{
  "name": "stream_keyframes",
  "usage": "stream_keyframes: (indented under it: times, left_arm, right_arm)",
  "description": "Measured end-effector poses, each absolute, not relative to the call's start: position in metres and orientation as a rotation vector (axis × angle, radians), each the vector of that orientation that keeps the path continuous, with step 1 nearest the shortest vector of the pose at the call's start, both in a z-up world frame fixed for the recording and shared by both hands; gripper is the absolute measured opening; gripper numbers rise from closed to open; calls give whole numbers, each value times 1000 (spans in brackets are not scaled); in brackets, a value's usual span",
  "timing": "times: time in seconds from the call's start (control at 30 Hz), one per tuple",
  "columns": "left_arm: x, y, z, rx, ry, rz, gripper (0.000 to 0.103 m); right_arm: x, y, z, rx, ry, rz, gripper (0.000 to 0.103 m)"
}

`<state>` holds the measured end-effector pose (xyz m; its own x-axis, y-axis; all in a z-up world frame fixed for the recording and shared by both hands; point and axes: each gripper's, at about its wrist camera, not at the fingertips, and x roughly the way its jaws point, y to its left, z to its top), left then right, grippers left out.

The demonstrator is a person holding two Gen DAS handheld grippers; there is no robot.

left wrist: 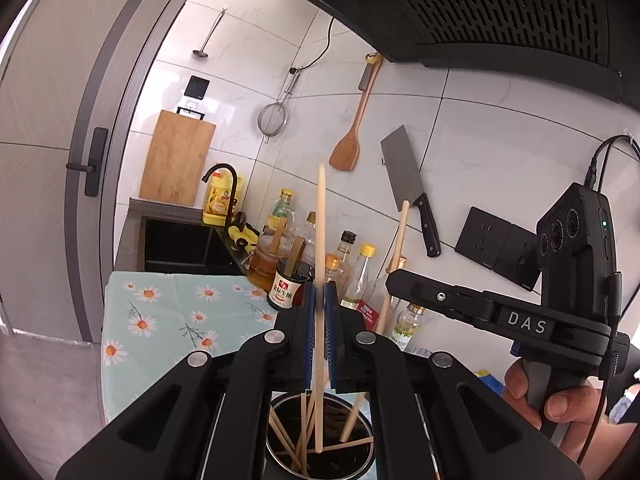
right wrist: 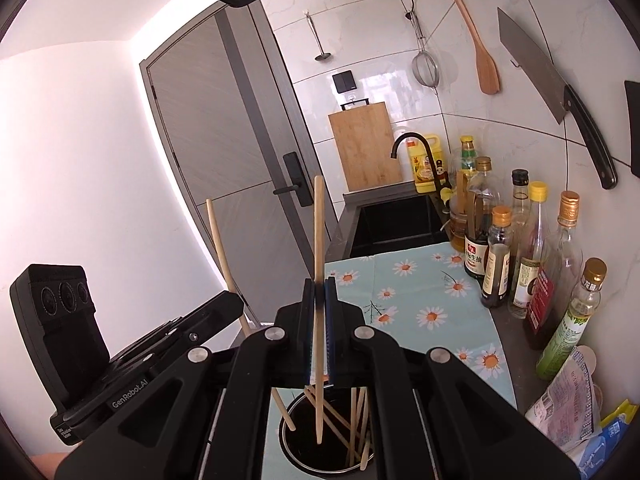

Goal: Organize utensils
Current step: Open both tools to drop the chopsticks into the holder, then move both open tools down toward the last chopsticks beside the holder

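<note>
Each tool, left (left wrist: 320, 294) and right (right wrist: 319, 290), pinches one pale wooden chopstick (left wrist: 320, 240) upright over the round metal holder (left wrist: 276, 446); lower each tip well inside before letting go.

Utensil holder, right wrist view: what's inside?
The utensil holder contains several wooden chopsticks leaning at angles. The right gripper pinches another chopstick whose tip dips inside. The holder's bottom is dark and partly hidden by the gripper.

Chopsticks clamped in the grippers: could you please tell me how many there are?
2: one chopstick upright in the left gripper, another in the right gripper, both over the holder. None seems hidden.
</note>
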<state>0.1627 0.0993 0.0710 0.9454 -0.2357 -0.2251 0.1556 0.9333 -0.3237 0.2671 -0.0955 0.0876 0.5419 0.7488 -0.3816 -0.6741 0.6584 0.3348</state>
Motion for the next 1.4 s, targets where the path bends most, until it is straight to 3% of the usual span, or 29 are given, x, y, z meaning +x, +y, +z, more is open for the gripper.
stream_keyframes:
  times: [0.07, 0.13, 0.2, 0.37, 0.4, 0.47, 0.67, 1.03, 1.13, 1.4]
  left_arm:
    - [164, 102, 68, -318, 274, -202, 5]
    - [164, 104, 67, -323, 278, -198, 5]
    - [163, 106, 67, -328, 283, -199, 5]
    - [158, 107, 69, -327, 292, -192, 7]
    - [157, 107, 69, -326, 300, -193, 18]
    - [155, 108, 71, -342, 299, -201, 32]
    - [144, 104, 75, -340, 309, -230, 32]
    - [105, 89, 89, -296, 325, -234, 33]
    - [98, 87, 87, -295, 348, -226, 42]
    - [73, 84, 68, -330, 420, -212, 49]
  right_arm:
    - [267, -96, 84, 158, 530, 840, 25]
    - [267, -96, 82, 160, 537, 837, 26]
    - [268, -98, 80, 174, 542, 837, 34]
    - [263, -103, 85, 184, 534, 833, 36]
    - [262, -104, 86, 188, 533, 836, 38]
    - [258, -107, 89, 192, 530, 843, 40]
    - [246, -113, 96, 181, 525, 844, 41]
    - [215, -138, 103, 222, 565, 869, 64]
    - [207, -145, 98, 234, 608, 871, 66]
    - [190, -166, 58, 278, 765, 877, 71]
